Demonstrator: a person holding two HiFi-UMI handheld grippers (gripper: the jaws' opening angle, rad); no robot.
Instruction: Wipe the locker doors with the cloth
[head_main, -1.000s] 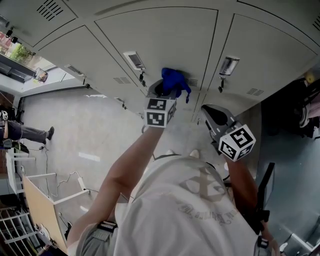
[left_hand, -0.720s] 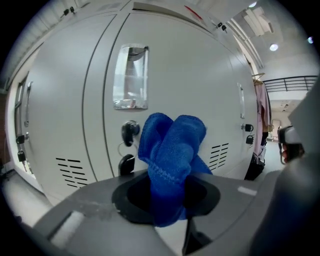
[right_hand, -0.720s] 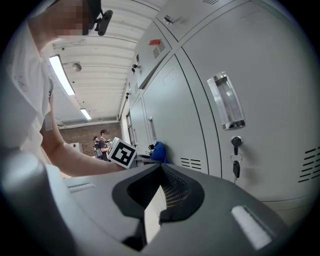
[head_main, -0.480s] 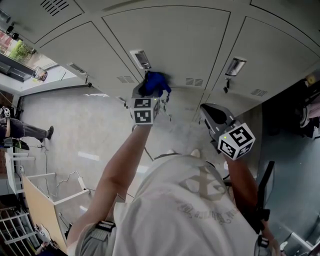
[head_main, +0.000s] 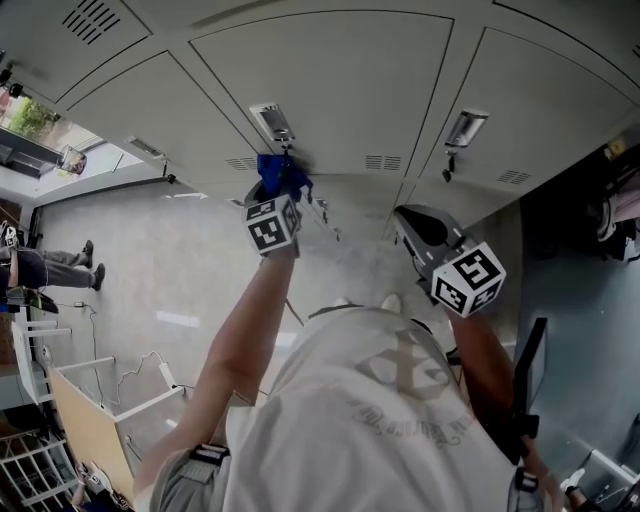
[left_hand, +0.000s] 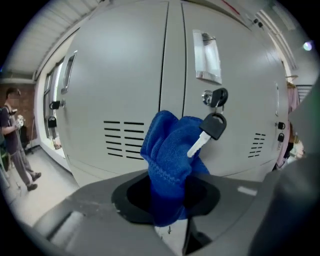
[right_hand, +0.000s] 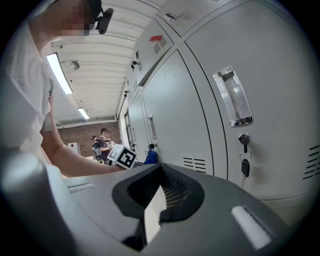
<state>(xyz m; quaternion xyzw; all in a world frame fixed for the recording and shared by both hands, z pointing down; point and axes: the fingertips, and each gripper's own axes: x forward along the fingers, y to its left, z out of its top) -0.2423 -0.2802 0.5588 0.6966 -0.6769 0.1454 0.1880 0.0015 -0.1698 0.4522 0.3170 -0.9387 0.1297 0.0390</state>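
Note:
A row of grey locker doors (head_main: 330, 90) fills the top of the head view. My left gripper (head_main: 278, 195) is shut on a blue cloth (head_main: 282, 175), which is pressed to a door just below its handle (head_main: 271, 120). In the left gripper view the bunched cloth (left_hand: 172, 160) stands up from the jaws against the door (left_hand: 120, 75), and a black key (left_hand: 207, 132) hanging from the lock (left_hand: 216, 96) rests on it. My right gripper (head_main: 425, 235) hovers lower right, away from the doors, shut and holding nothing (right_hand: 159, 200).
The neighbouring door has a chrome handle (right_hand: 234, 97) and a key hanging from its lock (right_hand: 245, 165). A person (head_main: 40, 265) stands far off on the pale floor at the left. A wooden and white frame (head_main: 80, 400) is at lower left, dark clutter (head_main: 590, 250) at right.
My left gripper has slid the cloth leftward along the door, from near the vent slots to under the handle and lock. The right gripper has hardly moved.

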